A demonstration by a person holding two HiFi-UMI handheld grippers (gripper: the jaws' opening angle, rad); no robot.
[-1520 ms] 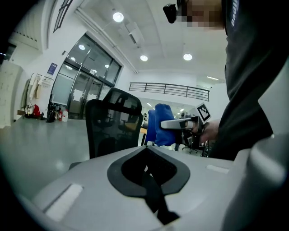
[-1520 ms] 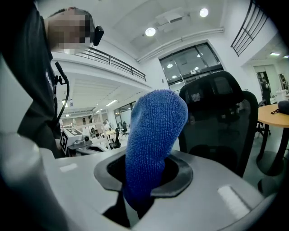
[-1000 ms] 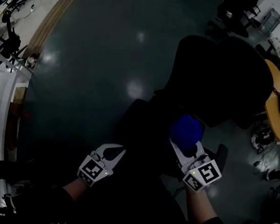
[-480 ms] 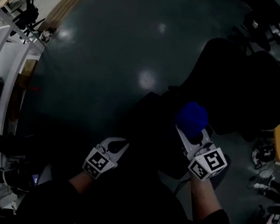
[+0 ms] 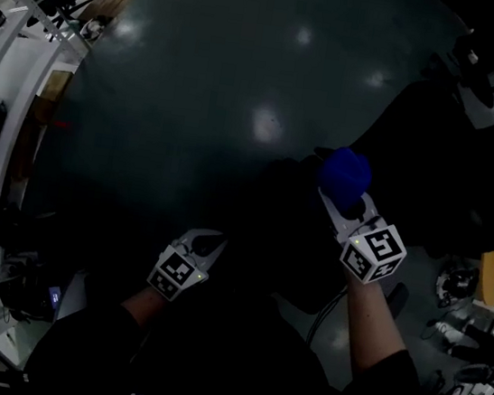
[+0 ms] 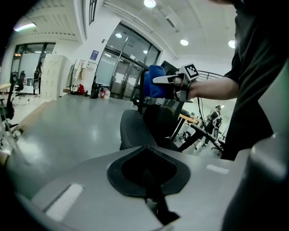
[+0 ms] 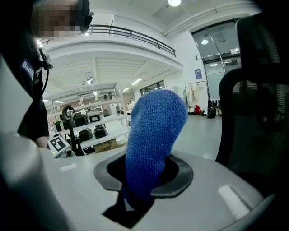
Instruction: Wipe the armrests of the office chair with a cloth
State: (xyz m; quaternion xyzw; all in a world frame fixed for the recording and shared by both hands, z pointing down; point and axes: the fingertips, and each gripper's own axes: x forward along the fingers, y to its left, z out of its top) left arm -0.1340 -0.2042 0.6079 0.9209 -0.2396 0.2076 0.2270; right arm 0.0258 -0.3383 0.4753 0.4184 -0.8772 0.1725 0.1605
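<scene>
- Approach phase, judging by the layout: carrying the blue cloth (image 5: pixel 345 174) over the dark office chair (image 5: pixel 444 156), not yet wiping anything.
- Clamping the cloth's lower end in the right gripper (image 5: pixel 342 205), jaws closed on it, with the bunched top sticking out past the tips.
- Holding the left gripper (image 5: pixel 209 243) low and off to the side, well apart from the cloth, its jaws pressed together on nothing.
- Hovering the cloth in the air just in front of the chair's mesh backrest, touching no surface as far as the right gripper view is showing.
- Failing to pick out the armrests with any certainty: too dark around the seat in the head view.
- Judging both armrests as not yet wiped.
- Needing next: locating the nearer armrest, lowering the cloth's free end flat onto its pad, then pressing lightly and stroking along its length.
- Possibly steadying the chair with the left gripper, against swivelling under the push.
</scene>
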